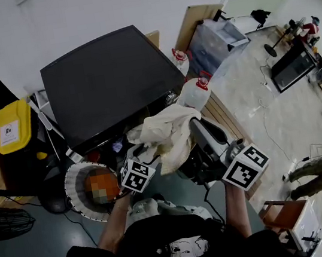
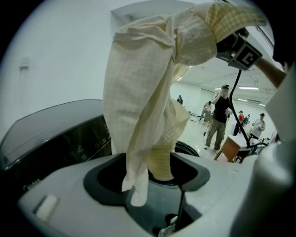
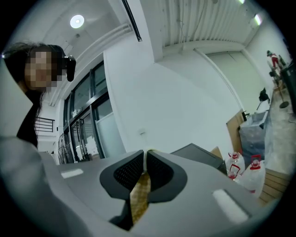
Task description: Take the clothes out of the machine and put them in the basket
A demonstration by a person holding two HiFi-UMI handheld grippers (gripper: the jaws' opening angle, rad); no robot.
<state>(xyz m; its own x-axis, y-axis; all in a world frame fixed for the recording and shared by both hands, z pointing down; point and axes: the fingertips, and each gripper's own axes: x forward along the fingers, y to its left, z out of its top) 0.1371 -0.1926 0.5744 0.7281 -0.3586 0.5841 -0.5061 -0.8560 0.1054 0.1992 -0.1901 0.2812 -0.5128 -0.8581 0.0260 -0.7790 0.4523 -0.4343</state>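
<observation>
A cream, faintly checked garment hangs in the air over the washing machine, whose black lid stands open. My right gripper is shut on the garment's top edge and a thin strip of the fabric shows between its pads. In the left gripper view the garment hangs from the right gripper at the upper right. Its lower end dangles between the wide-apart jaws of my left gripper, which is open. A white ribbed basket stands on the floor to the left, below the left gripper.
A black bin with a yellow lid stands left of the machine. Water bottles and a clear storage box sit to its right. A fan is at the far left. People stand in the room behind, near a wooden table.
</observation>
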